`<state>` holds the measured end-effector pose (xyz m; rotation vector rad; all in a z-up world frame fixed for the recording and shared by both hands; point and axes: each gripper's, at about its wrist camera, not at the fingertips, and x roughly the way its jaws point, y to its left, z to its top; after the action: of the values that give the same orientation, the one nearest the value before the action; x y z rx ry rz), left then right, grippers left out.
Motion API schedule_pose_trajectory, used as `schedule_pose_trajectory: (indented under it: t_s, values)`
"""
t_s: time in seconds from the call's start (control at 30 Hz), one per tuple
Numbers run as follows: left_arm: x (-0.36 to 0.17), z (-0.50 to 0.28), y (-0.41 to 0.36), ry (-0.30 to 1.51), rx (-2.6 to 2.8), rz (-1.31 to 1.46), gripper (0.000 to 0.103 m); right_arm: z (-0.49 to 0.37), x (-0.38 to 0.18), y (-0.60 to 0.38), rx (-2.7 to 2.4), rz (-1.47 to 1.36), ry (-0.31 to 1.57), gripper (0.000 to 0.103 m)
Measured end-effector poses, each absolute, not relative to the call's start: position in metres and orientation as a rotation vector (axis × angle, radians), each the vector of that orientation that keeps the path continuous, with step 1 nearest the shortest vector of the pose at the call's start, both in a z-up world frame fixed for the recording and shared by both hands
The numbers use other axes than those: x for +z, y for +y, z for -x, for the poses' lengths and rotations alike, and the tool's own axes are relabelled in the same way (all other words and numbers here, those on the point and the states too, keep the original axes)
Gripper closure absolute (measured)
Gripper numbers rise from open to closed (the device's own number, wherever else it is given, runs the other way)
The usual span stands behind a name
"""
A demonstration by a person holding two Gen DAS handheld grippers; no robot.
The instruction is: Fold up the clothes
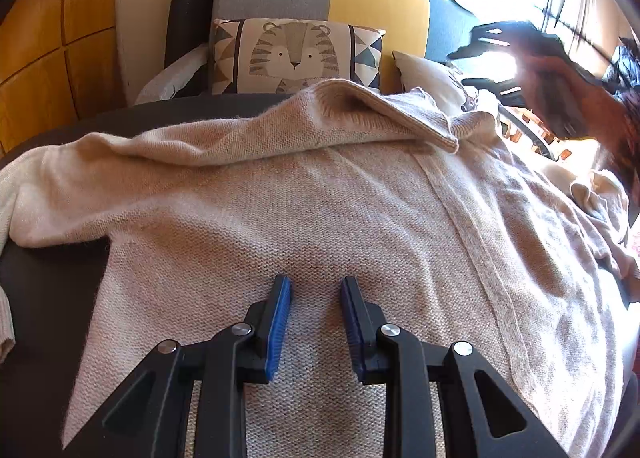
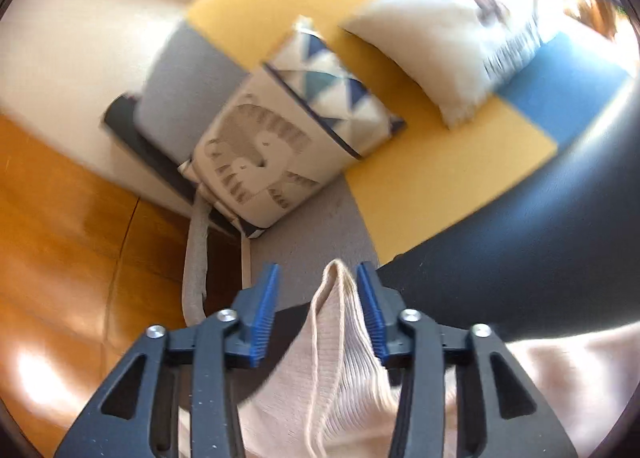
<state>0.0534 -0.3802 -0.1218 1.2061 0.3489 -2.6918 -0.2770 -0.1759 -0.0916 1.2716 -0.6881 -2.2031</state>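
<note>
Spread across a dark seat cushion, the beige knitted sweater looks soft, light and floppy; its ribbed hem or cuffs seem the firmest places to grip. The left gripper hovers over it, fingers apart, holding nothing. The right gripper has spread fingers with a ribbed fold loose between. No containers show.

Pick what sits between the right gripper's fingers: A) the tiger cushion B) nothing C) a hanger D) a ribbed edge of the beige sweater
D: in the right wrist view a ribbed edge of the beige sweater rises between the right gripper fingers, which stand apart, with a gap on the left side.
</note>
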Motion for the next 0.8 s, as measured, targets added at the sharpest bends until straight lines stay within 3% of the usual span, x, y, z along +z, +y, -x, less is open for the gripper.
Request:
schedule_pose_trajectory:
  t_s: [0.2, 0.33, 0.37, 0.4, 0.63, 0.7, 0.77, 0.8]
  values:
    - [-0.124, -0.055, -0.379, 0.359, -2.694, -1.206, 0.077, 0.210, -0.112, -0.223, -1.966, -1.472, -0.164, 0.057]
    - [-0.125, -0.055, -0.380, 0.372, -2.698, -1.207, 0.077, 0.192, -0.143, -0.241, -1.919, -1.574, -0.133, 0.060]
    - [-0.125, -0.055, -0.381, 0.377, -2.699, -1.207, 0.077, 0.191, -0.144, -0.245, -1.939, -1.568, -0.112, 0.067]
    - [-0.125, -0.054, -0.382, 0.379, -2.700, -1.206, 0.077, 0.190, -0.139, -0.249, -1.927, -1.542, -0.095, 0.099]
    - [-0.129, -0.055, -0.382, 0.377, -2.705, -1.198, 0.077, 0.227, -0.090, -0.288, -1.937, -1.407, -0.248, 0.098]
    - [-0.130, -0.055, -0.382, 0.386, -2.707, -1.197, 0.077, 0.239, -0.085, -0.295, -1.949, -1.313, -0.385, 0.094]
    - [-0.131, -0.056, -0.382, 0.398, -2.711, -1.196, 0.077, 0.247, -0.083, -0.299, -1.960, -1.263, -0.476, 0.075]
    - [-0.132, -0.056, -0.383, 0.404, -2.713, -1.196, 0.077, 0.248, -0.083, -0.300, -1.967, -1.265, -0.498, 0.055]
